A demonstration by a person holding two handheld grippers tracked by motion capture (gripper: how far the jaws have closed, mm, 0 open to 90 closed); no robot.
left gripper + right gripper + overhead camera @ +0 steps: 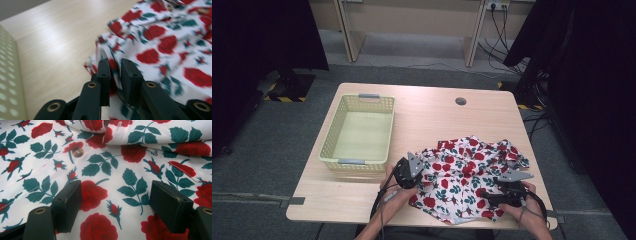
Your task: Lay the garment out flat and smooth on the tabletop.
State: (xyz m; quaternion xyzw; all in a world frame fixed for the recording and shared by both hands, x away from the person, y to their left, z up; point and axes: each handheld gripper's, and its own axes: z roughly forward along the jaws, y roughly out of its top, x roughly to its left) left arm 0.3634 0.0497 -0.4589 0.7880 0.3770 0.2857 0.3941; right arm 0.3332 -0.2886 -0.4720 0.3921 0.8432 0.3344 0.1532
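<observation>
A: Where does the garment lie?

B: The rose-print shirt (467, 172), white with red roses and green leaves, lies crumpled on the near right part of the tabletop (432, 120), close to the front edge. A brown button (77, 152) shows on it in the right gripper view.

A: And the left tongs (115, 65)?

B: In the high view the left tongs (412, 172) sit at the shirt's left edge, held by the person's left hand (393, 192). In the left gripper view the two black jaws stand almost together, pinching a fold of the shirt's hem between them. That picture is blurred, but cloth fills the narrow gap.

A: The right tongs (117, 202)?

B: The right tongs (492, 196) rest over the near right part of the shirt, in the person's right hand (524, 207). The jaws stand well apart, with flat printed cloth lying under and between them; the pads do not press on it.

A: Anything else on the tabletop?

B: A pale yellow basket (357, 131) stands on the left half, apart from the shirt, and a small round grommet (460, 101) sits near the far edge.
</observation>
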